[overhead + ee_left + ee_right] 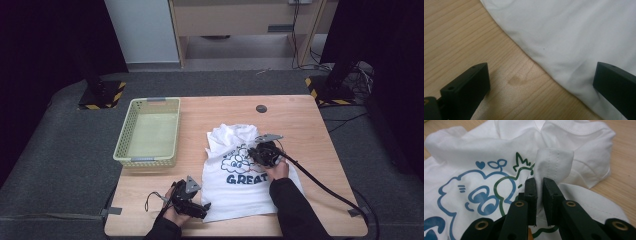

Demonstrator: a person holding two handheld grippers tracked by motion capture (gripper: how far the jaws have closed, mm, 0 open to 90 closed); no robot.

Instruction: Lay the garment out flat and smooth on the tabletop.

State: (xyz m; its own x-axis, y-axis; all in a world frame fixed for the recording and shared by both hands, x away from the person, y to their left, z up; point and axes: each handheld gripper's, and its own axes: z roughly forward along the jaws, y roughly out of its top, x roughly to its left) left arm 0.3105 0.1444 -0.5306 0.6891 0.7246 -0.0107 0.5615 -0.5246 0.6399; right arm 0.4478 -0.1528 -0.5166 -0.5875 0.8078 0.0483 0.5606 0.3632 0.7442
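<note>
While the white T-shirt lies face-up mid-table, right of the basket, I read its long axis running near-to-far: collar toward the far edge, hem at the near edge, "GREAT" print upright to me. My right gripper has a sleeve fold pinched btwn its jaws. My left gripper sits jaws spread by the hem's left corner, gripping nothing.

Light wooden table, white printed T-shirt spread on it, pale yellow basket at left
</note>
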